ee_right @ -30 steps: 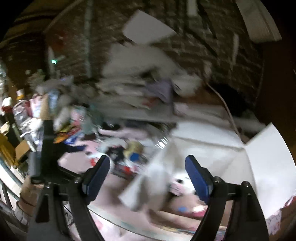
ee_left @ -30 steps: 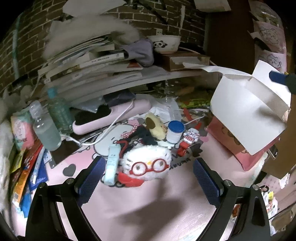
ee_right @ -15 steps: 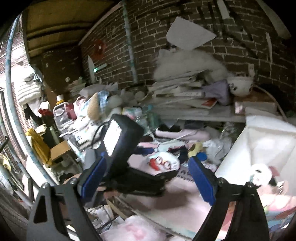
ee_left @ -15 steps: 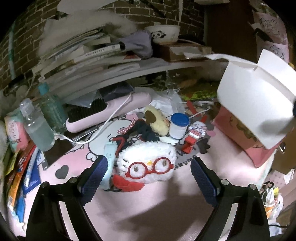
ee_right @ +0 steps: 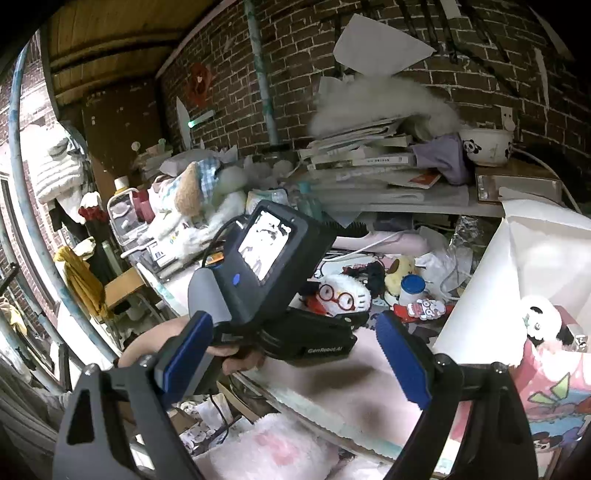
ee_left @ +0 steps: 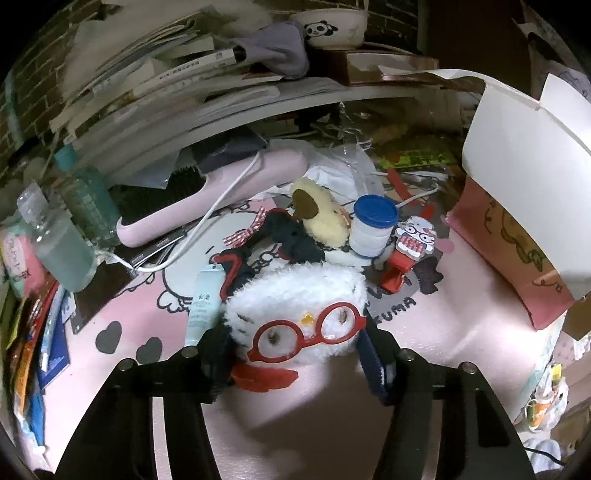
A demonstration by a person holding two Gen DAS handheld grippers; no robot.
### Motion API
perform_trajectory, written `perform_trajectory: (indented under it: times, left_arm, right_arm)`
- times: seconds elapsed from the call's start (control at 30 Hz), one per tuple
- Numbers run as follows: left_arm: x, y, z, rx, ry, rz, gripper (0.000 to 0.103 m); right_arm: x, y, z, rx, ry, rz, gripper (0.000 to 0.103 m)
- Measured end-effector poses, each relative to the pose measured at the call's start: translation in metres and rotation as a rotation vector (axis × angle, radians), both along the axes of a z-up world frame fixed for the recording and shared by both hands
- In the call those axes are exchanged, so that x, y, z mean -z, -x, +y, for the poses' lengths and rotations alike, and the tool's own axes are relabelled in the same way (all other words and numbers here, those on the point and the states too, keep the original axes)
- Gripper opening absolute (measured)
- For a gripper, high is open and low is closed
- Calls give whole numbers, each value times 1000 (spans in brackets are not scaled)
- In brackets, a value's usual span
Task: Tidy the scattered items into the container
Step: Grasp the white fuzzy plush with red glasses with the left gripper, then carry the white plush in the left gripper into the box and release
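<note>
Mid-surface, left gripper [ee_left: 295, 363] jaws went from wide to closing around the white plush [ee_left: 295, 299]; pickup's starting. Right gripper [ee_right: 295, 354] jaws hang released.

Two plastic bottles [ee_left: 70, 236], one white plush toy [ee_left: 295, 314], one yellow plush [ee_left: 321, 218], one blue-lidded jar [ee_left: 371, 230], one tube [ee_left: 203, 306], one panda bowl [ee_left: 328, 31].

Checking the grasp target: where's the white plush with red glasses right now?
Left wrist view, low centre: the white plush sits on the pink mat between the closing jaws of the left hand-held gripper, with the pale tube just left.
</note>
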State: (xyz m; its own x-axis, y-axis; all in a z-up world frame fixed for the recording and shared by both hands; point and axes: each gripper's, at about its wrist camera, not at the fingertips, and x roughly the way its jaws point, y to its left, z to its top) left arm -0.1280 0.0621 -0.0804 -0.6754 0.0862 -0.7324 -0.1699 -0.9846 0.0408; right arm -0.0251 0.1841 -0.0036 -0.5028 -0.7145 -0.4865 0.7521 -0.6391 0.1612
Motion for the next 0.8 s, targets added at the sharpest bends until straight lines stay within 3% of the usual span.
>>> perform_trajectory:
  times: [0.2,0.5,0.8]
  left_arm:
    - [-15,-4,2,2,1,33,51]
    - [-79,-27,6,6,8,179,51]
    - [-141,-35,51,151,-62,292,51]
  right_arm:
    - [-3,-1,4,9,12,18,89]
    - [-23,-3,27,45,47,83,89]
    - [-38,-3,76,131,53,140,89]
